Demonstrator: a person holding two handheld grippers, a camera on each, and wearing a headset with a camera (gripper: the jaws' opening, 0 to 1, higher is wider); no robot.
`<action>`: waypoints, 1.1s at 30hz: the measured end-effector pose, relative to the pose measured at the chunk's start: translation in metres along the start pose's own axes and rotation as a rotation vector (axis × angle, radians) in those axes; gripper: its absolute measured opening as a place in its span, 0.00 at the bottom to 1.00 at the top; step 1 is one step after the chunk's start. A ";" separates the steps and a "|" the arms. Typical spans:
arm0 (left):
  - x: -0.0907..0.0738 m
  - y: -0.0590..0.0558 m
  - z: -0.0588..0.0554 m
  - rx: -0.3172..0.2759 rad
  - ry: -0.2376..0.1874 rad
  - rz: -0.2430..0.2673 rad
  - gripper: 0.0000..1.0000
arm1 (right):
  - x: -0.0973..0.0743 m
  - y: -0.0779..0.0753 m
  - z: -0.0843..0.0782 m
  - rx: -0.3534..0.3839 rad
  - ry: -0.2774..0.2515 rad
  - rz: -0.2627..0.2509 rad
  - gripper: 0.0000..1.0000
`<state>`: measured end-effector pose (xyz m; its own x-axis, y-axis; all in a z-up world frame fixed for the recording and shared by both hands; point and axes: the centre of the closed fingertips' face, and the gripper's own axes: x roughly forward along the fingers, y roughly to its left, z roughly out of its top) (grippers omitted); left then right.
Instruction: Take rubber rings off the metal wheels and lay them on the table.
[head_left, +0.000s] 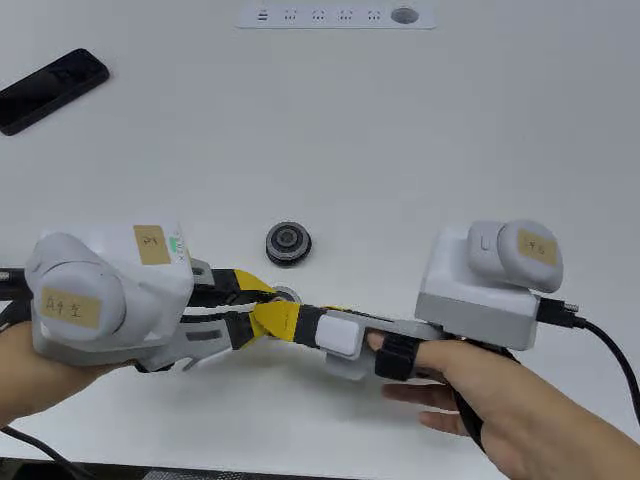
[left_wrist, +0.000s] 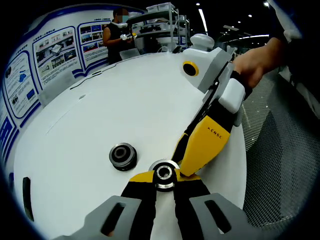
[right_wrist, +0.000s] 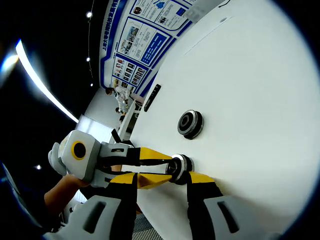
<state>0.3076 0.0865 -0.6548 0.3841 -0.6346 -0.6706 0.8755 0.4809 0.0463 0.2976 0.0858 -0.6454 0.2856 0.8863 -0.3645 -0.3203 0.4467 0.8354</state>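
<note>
Left gripper view: the left gripper (left_wrist: 164, 179) has its jaws narrow, clamped on a wheel (left_wrist: 164, 171) that rests on the white desk (left_wrist: 150, 95); a dark ring (left_wrist: 164, 162) sits round that wheel's rim; a second wheel (left_wrist: 123, 155) lies flat on the desk just beside the clamped one, apart from it. Right gripper view: the right gripper (right_wrist: 179, 176) has its jaws narrow too, one yellow tip on each side of the same wheel and against it; the left gripper's jaws reach the wheel crosswise to them. Head view: both grippers meet at the wheel near the desk's near edge; the second wheel lies just beyond it; a phone (head_left: 50, 88) lies well beyond the wheel and to its left; a power strip (head_left: 337, 15) lies far beyond it at the desk's far side.
</note>
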 end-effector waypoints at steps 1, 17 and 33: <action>0.000 0.000 0.000 0.001 0.001 -0.001 0.12 | 0.000 0.000 0.001 -0.004 -0.007 0.001 0.41; 0.000 -0.001 0.001 0.002 0.001 -0.002 0.12 | -0.004 -0.005 0.005 0.036 -0.032 -0.002 0.34; 0.000 -0.001 0.000 0.001 0.000 -0.002 0.12 | -0.004 -0.028 0.003 0.082 0.009 -0.079 0.06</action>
<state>0.3071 0.0861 -0.6543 0.3825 -0.6352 -0.6710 0.8765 0.4792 0.0460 0.3085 0.0698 -0.6659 0.2987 0.8500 -0.4339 -0.2224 0.5041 0.8345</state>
